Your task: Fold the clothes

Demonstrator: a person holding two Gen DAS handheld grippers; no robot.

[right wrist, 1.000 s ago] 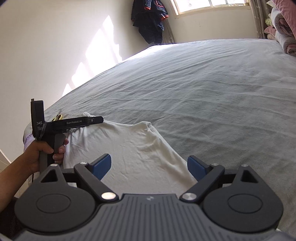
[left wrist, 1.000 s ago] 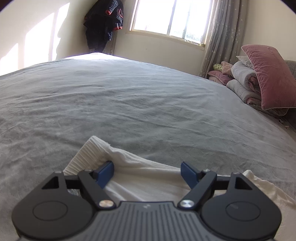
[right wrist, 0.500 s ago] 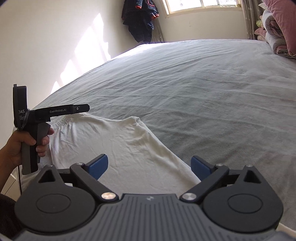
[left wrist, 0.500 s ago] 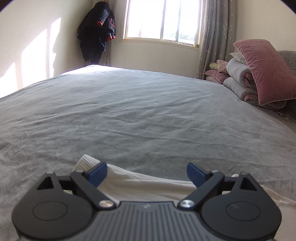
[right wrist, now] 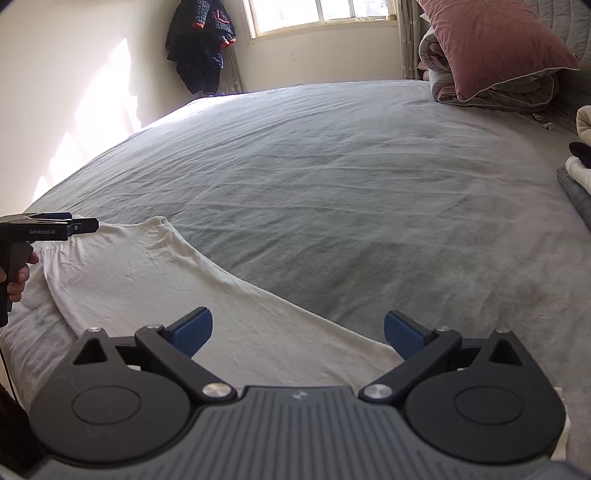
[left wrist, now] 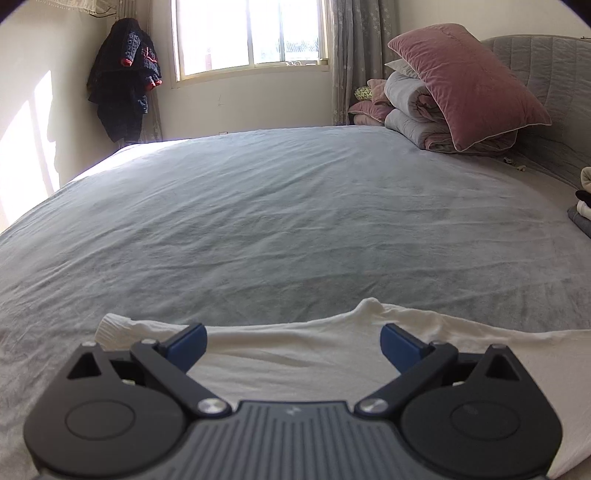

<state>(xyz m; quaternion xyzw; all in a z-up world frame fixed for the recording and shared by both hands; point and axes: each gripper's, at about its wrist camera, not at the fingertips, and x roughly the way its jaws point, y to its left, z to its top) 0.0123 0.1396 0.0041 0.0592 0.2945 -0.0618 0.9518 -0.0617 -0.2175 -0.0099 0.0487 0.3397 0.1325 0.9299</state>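
White ribbed-cuff garment (left wrist: 295,354) lies flat.

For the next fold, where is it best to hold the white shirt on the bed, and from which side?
Probably at the ribbed cuff of the white shirt, at its far left end. It sticks out past the body as a thick, raised edge on the grey bedsheet. The left gripper hangs open just beside it, so it could come from above and pinch across the cuff.

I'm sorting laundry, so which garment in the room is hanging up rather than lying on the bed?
The dark jacket in the corner left of the window. The white shirt lies flat on the bed.
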